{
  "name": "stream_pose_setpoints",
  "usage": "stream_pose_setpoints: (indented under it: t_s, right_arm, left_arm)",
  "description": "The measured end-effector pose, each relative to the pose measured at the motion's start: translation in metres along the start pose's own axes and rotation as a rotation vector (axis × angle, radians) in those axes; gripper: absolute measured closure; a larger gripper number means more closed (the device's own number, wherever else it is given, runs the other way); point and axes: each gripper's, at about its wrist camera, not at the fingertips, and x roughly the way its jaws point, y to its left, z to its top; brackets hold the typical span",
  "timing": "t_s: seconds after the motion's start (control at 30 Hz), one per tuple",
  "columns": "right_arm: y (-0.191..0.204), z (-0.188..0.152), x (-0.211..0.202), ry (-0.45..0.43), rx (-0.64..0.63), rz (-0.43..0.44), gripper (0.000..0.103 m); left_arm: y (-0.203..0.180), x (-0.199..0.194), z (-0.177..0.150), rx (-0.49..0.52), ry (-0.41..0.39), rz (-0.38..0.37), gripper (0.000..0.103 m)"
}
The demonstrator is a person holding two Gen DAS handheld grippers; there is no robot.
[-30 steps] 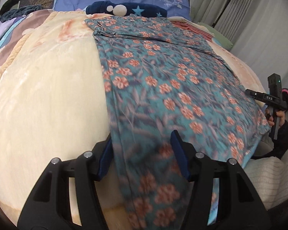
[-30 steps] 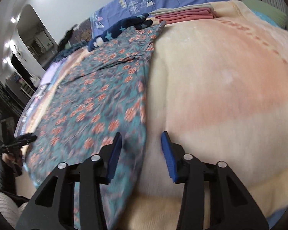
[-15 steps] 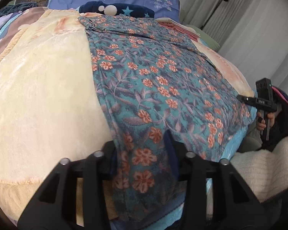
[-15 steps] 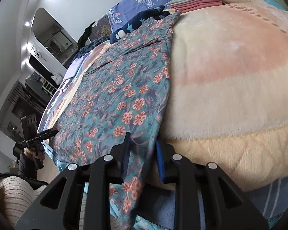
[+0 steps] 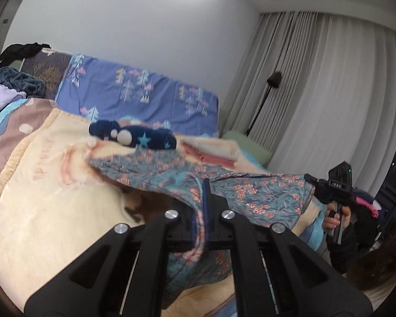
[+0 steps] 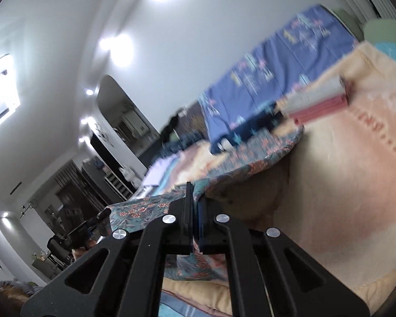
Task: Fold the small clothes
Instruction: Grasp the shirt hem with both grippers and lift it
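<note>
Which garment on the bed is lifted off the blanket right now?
The teal floral one, pinched at its near edge by both tools; the navy star piece and pink folded stack lie flat.

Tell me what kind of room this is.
Most likely a bedroom: a bed under a cream fleece blanket, a blue tree-print pillow at its head, and long white curtains beside it.

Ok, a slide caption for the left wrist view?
Left gripper shut on the floral garment, lifting its near edge off the cream blanket.
</note>
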Motion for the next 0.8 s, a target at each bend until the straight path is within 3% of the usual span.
stream_pose_setpoints:
  t_s: [0.13,0.27,0.4,0.6,0.7,0.8]
  right_arm:
    - [0.024,-0.008,-0.042,-0.051,-0.104,-0.051,0.101]
    - [0.016,-0.008,-0.036,-0.013,-0.105,-0.121,0.101]
    - [-0.007,0.0,0.001,0.007,-0.063,-0.119,0.101]
    - [-0.071,0.036,0.079,0.03,0.033,-0.221,0.101]
    - [-0.106,0.044,0.119,0.067,0.096,-0.242,0.101]
    - [-0.145,0.044,0.165,0.157,0.155,-0.302,0.101]
  left_arm:
    - [-0.015,-0.034,-0.013,0.013,-0.033,0.014,0.099]
    - [-0.012,-0.02,-0.018,0.017,0.011,0.037,0.099]
    - [0.009,0.014,-0.01,-0.012,0.045,0.054,0.099]
    - [0.065,0.091,0.02,-0.062,0.081,0.128,0.099]
    - [0.105,0.141,0.024,-0.135,0.141,0.155,0.099]
    - [0.143,0.191,0.011,-0.195,0.235,0.207,0.099]
